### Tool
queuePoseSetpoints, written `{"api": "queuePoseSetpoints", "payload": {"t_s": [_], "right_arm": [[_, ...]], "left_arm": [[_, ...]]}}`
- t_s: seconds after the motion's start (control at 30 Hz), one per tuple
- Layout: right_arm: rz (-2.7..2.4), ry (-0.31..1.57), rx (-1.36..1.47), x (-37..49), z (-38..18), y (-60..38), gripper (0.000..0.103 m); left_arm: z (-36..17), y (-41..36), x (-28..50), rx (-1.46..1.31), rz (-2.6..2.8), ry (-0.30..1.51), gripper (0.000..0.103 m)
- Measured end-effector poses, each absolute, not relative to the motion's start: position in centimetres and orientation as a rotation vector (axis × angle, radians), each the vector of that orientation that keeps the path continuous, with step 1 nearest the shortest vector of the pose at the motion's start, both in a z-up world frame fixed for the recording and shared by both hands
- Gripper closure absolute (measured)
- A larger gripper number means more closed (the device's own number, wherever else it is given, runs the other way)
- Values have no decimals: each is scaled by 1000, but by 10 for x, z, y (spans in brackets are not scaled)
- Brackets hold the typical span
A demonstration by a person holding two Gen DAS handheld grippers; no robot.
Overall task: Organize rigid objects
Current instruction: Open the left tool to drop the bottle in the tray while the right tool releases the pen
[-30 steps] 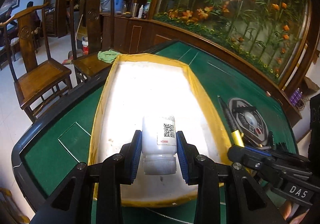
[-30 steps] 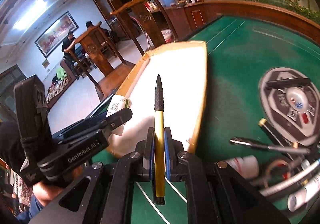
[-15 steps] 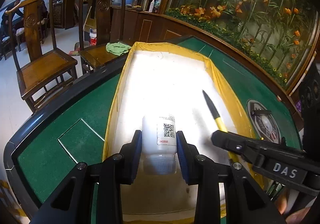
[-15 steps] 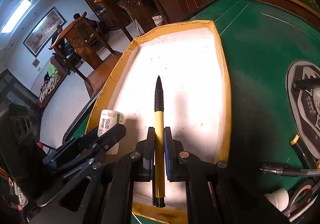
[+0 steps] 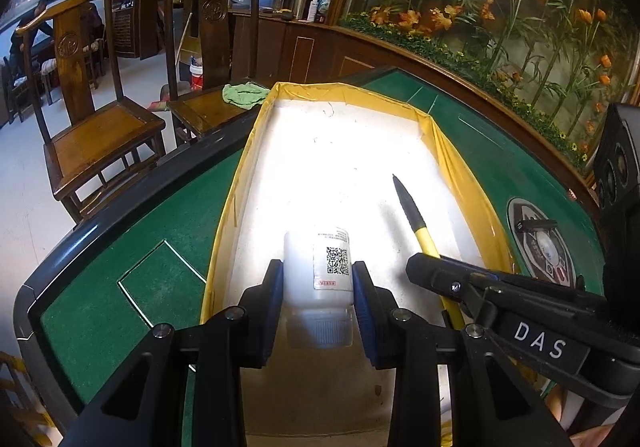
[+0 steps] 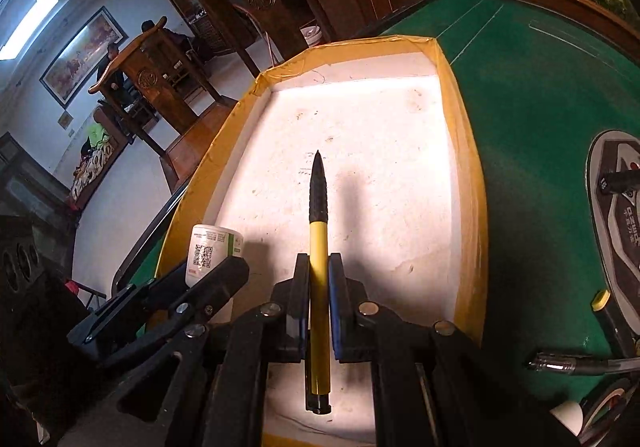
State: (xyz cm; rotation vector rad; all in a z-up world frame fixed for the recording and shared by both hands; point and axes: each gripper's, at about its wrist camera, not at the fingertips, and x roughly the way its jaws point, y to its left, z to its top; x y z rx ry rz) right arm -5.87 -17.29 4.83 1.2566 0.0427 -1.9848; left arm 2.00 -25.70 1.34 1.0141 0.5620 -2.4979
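Note:
My left gripper point(image 5: 318, 287) is shut on a white plastic bottle point(image 5: 318, 267) with a QR label, cap toward the camera, held over the near end of a white tray with a yellow taped rim point(image 5: 452, 151). In the right wrist view my right gripper point(image 6: 319, 279) is shut on a yellow pen with a black grip point(image 6: 319, 231), its tip pointing away over the tray floor point(image 6: 380, 167). The pen point(image 5: 412, 215) and the right gripper's body show at the right of the left wrist view. The bottle point(image 6: 212, 251) and left gripper show at the lower left of the right wrist view.
The tray lies on a green felt table point(image 5: 92, 311) with a dark raised edge. A round grey control panel point(image 6: 624, 207) and several loose pens point(image 6: 576, 365) lie right of the tray. Wooden chairs point(image 5: 100, 127) stand past the table's left edge; a wooden ledge with flowers point(image 5: 460, 27) runs behind.
Both grippers have come in over the tray. The right one carried the pen leftward from beside the tray's right rim to above its floor; the bottle sank slightly.

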Motion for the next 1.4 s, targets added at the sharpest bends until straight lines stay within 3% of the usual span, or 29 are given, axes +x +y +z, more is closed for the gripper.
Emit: {"api": "queuePoseSetpoints", "payload": {"t_s": [0.17,0.67,0.77,0.83,0.9,1.13,1.4], "right_arm": [[-1999,42,1246,-59,48,-171,95],[-2009,14,1249,-61,52,-165,94],[-2008,-11,1234,-58,58,-158,86],[-2024,-17,1218,-55,64,-151,73],[-2038,-37,1190,-51,71,-139,69],[-2058,-117,1149,-42,84,-86,69],[-2175,-51,1155,-39,75,-16,67]], "left_arm": [[15,-255,22,1007,-2507,565,67],[18,-253,33,951,-2526,617,44],[21,-246,37,939,-2543,609,36],[22,-241,38,937,-2558,604,36],[23,-235,40,933,-2564,596,36],[33,-214,48,903,-2604,537,36],[51,-185,67,848,-2686,503,36]]}}
